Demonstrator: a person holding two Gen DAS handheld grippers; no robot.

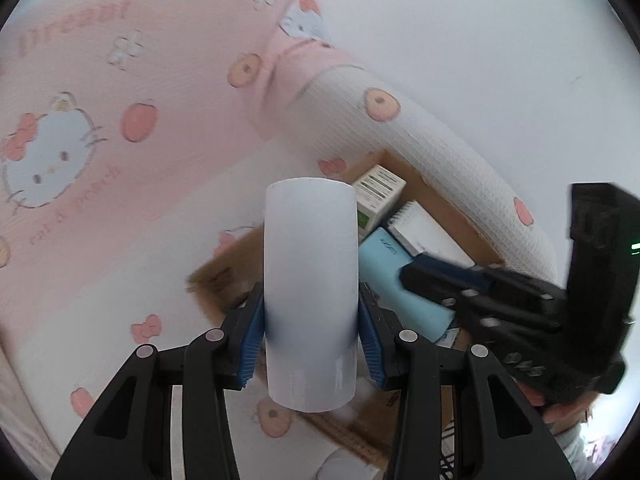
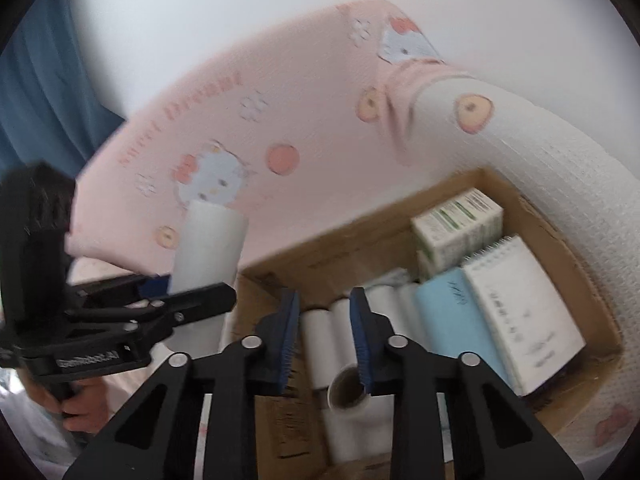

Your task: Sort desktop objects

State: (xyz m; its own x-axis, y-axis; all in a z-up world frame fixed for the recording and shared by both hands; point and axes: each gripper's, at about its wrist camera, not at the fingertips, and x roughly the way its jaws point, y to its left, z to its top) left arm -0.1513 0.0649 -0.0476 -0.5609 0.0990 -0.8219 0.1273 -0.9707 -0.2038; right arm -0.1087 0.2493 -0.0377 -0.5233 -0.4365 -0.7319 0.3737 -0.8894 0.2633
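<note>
My left gripper [image 1: 311,312] is shut on a white paper roll [image 1: 310,292] and holds it upright in the air beside the cardboard box [image 1: 448,204]. The roll also shows in the right wrist view [image 2: 210,248], left of the box [image 2: 360,236]. My right gripper [image 2: 324,340] is open and empty above the box, over several white rolls [image 2: 332,332] lying in it. The box also holds a light blue notebook [image 2: 460,320], a white spiral notepad [image 2: 524,308] and a green-and-white carton [image 2: 456,220].
The box rests on a bed with white, peach-print bedding [image 1: 120,272]. A pink Hello Kitty pillow [image 2: 260,148] and a white bolster [image 2: 560,152] lie behind the box. A blue curtain [image 2: 44,92] hangs at far left.
</note>
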